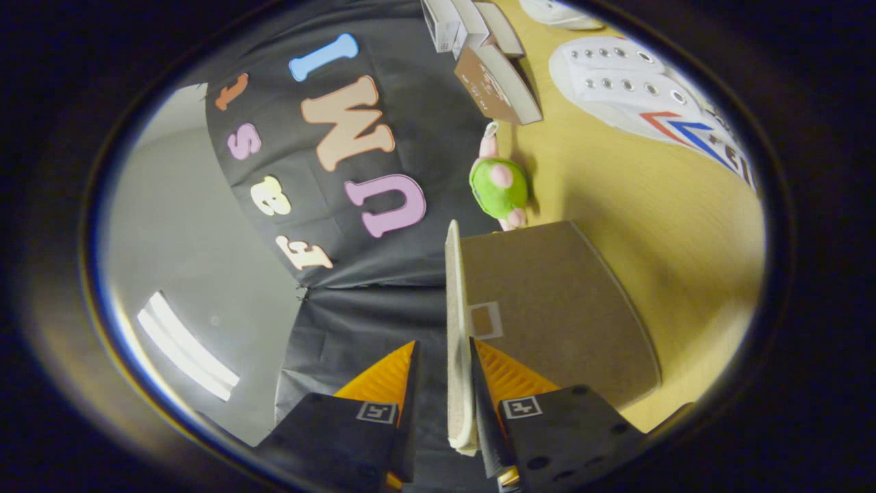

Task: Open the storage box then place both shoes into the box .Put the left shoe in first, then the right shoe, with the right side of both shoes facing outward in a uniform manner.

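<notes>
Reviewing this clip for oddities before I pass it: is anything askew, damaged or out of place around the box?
Nothing looks damaged or spilled. The gripper has the cardboard box lid edge-on between its fingers, apparently raised. Beyond the box, a green plush toy lies on the wooden table, with a white sneaker further off.

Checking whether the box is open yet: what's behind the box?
Behind the box lies a green plush toy, partly covered by it. The gripper straddles the lid edge; the inside is hidden.
</notes>
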Demonstrator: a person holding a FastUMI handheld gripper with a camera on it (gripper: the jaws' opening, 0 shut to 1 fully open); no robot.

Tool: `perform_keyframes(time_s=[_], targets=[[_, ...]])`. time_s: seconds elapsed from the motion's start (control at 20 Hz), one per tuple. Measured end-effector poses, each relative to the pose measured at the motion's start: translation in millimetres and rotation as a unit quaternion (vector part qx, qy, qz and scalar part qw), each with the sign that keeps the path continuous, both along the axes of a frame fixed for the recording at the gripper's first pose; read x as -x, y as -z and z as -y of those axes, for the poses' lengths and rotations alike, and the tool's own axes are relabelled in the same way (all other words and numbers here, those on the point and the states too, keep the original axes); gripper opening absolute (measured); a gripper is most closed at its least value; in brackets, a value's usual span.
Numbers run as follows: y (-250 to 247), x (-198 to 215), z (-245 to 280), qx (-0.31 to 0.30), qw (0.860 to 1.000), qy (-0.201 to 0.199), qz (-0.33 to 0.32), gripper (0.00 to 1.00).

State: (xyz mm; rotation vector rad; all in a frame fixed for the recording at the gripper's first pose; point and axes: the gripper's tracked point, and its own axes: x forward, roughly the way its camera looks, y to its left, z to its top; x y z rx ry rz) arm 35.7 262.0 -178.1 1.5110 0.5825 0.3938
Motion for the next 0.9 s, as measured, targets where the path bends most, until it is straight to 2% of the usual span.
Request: perform_keyframes(time_s=[0.05, 0.2, 0.65, 0.9], targets=[[6, 0, -2, 0.01, 1.0, 0.0, -0.006, 0.42], [4, 0, -2, 0.014, 1.0, -0.003, -0.012, 0.12], [-32, 12, -24, 0.106, 0.992, -0.051, 0.054, 0.13], [-64, 11, -42, 0.143, 0.984, -0.049, 0.097, 0.14]])
